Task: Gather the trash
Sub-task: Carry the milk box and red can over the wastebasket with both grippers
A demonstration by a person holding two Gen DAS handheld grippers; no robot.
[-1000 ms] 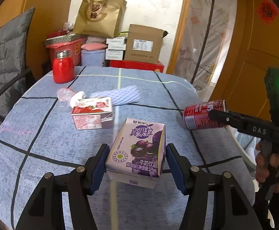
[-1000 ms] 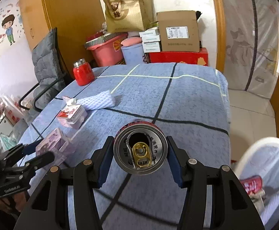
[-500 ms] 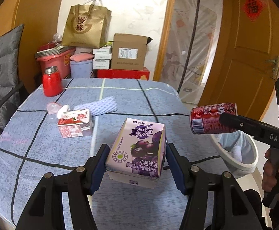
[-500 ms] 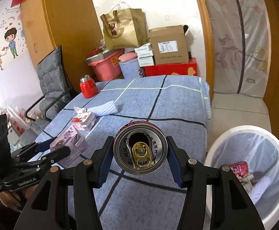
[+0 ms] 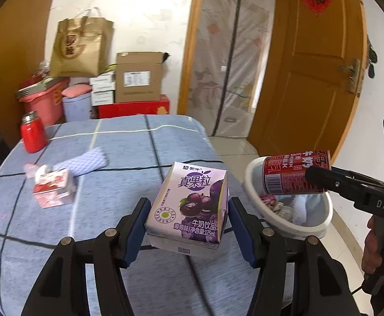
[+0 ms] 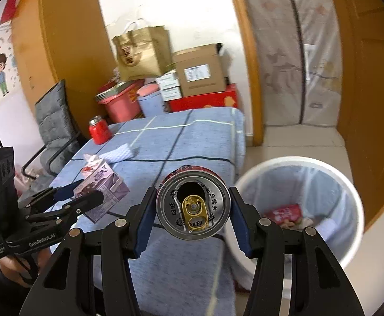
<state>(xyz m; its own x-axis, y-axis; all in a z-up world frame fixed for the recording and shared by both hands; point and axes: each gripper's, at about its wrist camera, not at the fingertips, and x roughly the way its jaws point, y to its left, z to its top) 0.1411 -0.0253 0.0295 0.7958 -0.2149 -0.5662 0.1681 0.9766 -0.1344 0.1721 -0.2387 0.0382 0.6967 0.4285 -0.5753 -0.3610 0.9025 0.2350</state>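
Note:
My left gripper (image 5: 186, 223) is shut on a purple grape milk carton (image 5: 189, 205) and holds it above the blue checked table (image 5: 128, 158). My right gripper (image 6: 193, 218) is shut on an opened red drink can (image 6: 193, 205); in the left wrist view the can (image 5: 294, 173) hangs over the white trash bin (image 5: 255, 200). The bin (image 6: 350, 192) stands on the floor right of the table and holds a red wrapper and paper scraps. A red strawberry milk carton (image 5: 53, 189) lies on the table at the left.
A white foam sleeve (image 5: 86, 159), a crumpled clear wrapper (image 5: 31, 168) and a red jar (image 5: 32, 133) are on the table. Boxes, a paper bag (image 5: 81, 47) and a red tub are stacked behind it. A grey chair (image 6: 52, 121) stands left; a wooden door (image 5: 310, 65) right.
Both grippers have swung right and pulled back from the table with their loads. The trash bin has come into view, and the can is now over it.

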